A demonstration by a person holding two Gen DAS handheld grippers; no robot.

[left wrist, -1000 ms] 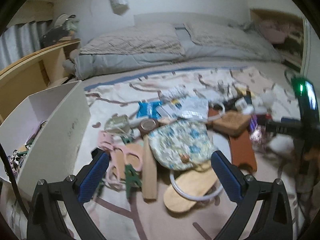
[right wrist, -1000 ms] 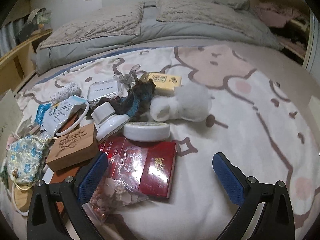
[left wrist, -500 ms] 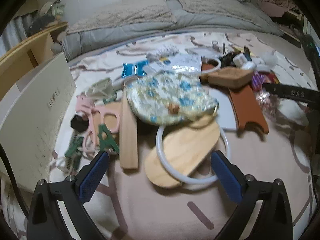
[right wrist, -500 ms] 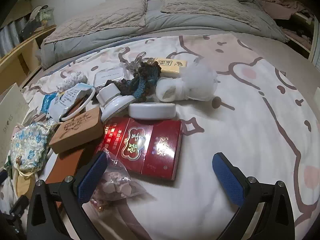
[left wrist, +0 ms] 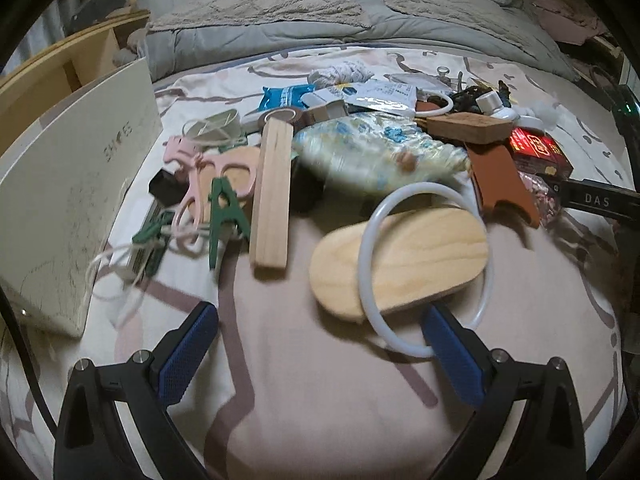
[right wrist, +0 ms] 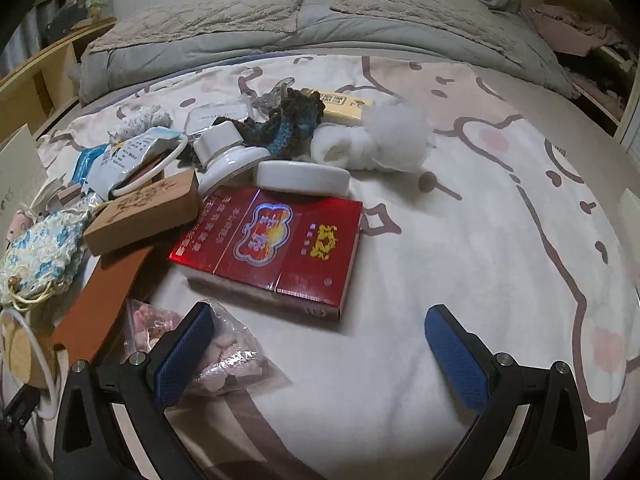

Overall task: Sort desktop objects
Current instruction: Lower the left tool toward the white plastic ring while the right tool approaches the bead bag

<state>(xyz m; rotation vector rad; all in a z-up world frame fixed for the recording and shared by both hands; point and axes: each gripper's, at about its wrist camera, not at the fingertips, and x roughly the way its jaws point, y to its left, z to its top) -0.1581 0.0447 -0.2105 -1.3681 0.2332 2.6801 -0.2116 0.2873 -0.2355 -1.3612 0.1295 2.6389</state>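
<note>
The sorting items lay in a loose heap on a bed with a pink-and-cream printed blanket [right wrist: 460, 240].

Left gripper [left wrist: 320, 350]: jaws spread wide, holding nothing. Directly ahead, nearest its right finger, lay an oval wooden board [left wrist: 400, 256] of pale smooth grain, with a thin white ring [left wrist: 424, 264] resting across it. Ahead and to the left lay a long rectangular wooden block [left wrist: 272, 196], green clothes pegs [left wrist: 224, 212] and pink plastic scissors [left wrist: 200, 176]. A floral fabric pouch [left wrist: 376, 152] sat beyond the board, blurred. A white box [left wrist: 76, 184] stood far left.

Right gripper [right wrist: 320, 348]: jaws likewise spread, empty. Its left finger was touching or overlapping a clear bag of pinkish pieces [right wrist: 216, 352]; which could not be determined. Straight ahead lay a glossy red carton [right wrist: 276, 244], flat and rectangular. Only this view showed the white oval case [right wrist: 302, 178] behind the carton, white fluffy wadding [right wrist: 376, 140] and dark crocheted yarn [right wrist: 288, 120]. The engraved wooden block [right wrist: 144, 212] and flat brown piece [right wrist: 104, 288] appeared in both views.
</note>
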